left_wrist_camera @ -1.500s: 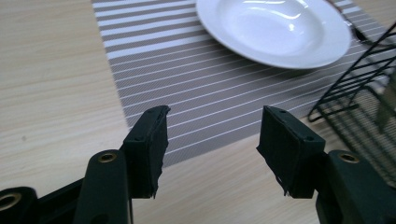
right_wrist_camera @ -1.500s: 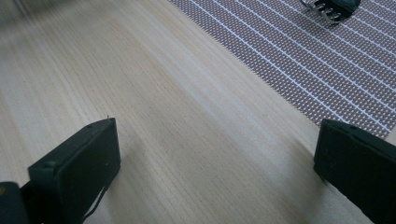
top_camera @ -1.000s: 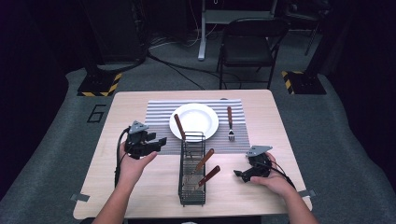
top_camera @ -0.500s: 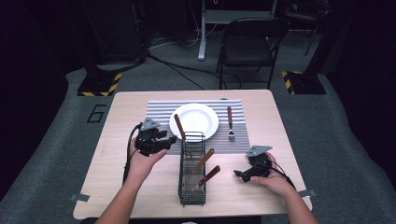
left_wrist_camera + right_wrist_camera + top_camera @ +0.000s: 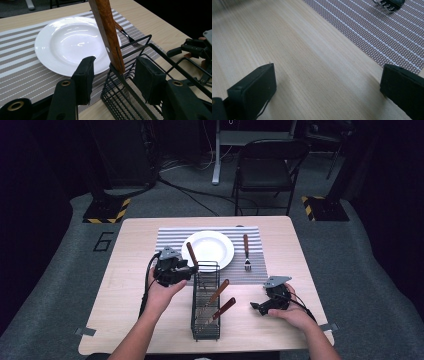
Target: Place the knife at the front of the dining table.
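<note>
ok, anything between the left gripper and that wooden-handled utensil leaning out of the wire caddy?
Nothing visible. The wooden-handled utensil already stands between the left gripper's open jaws, touching neither pad. The only thing close is the wire caddy: its rim corner lies right under the jaws, so closing too low could catch wire.

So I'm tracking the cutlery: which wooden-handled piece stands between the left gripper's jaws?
The upright utensil at the wire caddy's far end; the other two lean further back, nearer the person.

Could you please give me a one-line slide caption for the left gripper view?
Left gripper open around a wooden-handled utensil standing in the wire caddy, white plate behind.
</note>
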`<action>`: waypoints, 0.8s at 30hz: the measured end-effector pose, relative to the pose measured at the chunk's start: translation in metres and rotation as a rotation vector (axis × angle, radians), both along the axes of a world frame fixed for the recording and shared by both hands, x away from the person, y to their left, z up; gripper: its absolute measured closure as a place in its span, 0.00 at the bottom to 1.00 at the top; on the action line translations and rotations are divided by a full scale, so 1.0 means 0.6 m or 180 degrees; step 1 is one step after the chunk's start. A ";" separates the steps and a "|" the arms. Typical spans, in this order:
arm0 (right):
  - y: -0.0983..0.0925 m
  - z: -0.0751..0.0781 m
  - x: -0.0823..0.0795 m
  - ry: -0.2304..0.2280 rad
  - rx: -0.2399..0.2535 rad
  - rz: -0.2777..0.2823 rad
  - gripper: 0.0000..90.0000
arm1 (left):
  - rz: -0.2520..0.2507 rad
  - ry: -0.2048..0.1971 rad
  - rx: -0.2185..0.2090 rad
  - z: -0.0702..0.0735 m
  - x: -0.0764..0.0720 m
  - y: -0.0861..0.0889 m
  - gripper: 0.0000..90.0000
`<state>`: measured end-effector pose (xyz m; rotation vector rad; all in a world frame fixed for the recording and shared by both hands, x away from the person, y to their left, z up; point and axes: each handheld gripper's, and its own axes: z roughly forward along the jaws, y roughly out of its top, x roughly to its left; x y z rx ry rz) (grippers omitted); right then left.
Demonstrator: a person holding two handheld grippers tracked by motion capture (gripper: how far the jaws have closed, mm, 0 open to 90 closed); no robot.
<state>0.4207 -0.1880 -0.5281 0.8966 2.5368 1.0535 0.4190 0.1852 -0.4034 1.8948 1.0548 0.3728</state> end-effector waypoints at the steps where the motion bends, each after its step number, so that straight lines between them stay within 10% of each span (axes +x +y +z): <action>1: 0.000 0.000 0.000 -0.0001 0.0000 0.0000 0.00 | 0.0008 0.0005 -0.0010 -0.002 0.001 -0.002 0.56; 24: 0.000 0.000 0.000 0.0000 0.0000 0.0000 0.00 | 0.0014 -0.0113 -0.0051 -0.012 0.015 -0.019 0.78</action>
